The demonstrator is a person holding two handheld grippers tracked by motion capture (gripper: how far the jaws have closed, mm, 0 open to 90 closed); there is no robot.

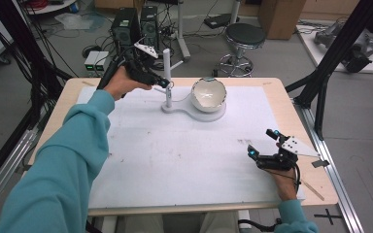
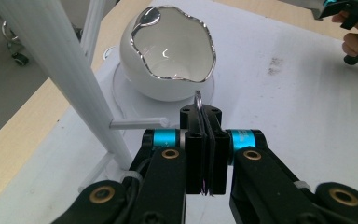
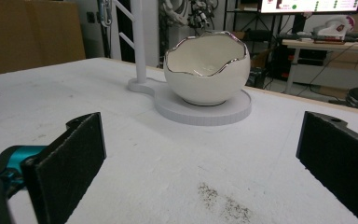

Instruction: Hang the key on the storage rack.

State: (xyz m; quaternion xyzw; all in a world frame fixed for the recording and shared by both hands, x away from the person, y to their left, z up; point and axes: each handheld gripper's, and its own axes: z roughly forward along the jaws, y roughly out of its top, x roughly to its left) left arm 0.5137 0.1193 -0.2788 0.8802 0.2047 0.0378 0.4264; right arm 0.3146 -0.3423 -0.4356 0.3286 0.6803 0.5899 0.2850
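A white egg-shaped bowl (image 1: 209,94) with a silver rim sits on a white base (image 1: 213,116) joined to an upright white post (image 1: 167,73) with side pegs. My left gripper (image 1: 166,83) is beside the post, shut on a small thin metal ring (image 2: 198,99) that pokes up edge-on above the jaws. In the left gripper view my left gripper (image 2: 206,116) hangs just in front of the bowl (image 2: 172,51), with a peg (image 2: 137,123) close on its left. My right gripper (image 1: 262,142) rests open at the mat's right, holding nothing. From the right gripper view, the right gripper (image 3: 205,135) faces the bowl (image 3: 207,70) from a distance.
A white mat (image 1: 175,150) covers most of the wooden table (image 1: 291,111). Dark smudges (image 3: 223,205) mark the mat in front of the right gripper. Behind the table stand a stool (image 1: 243,39), computer towers (image 1: 126,24) and black frame legs (image 1: 325,68).
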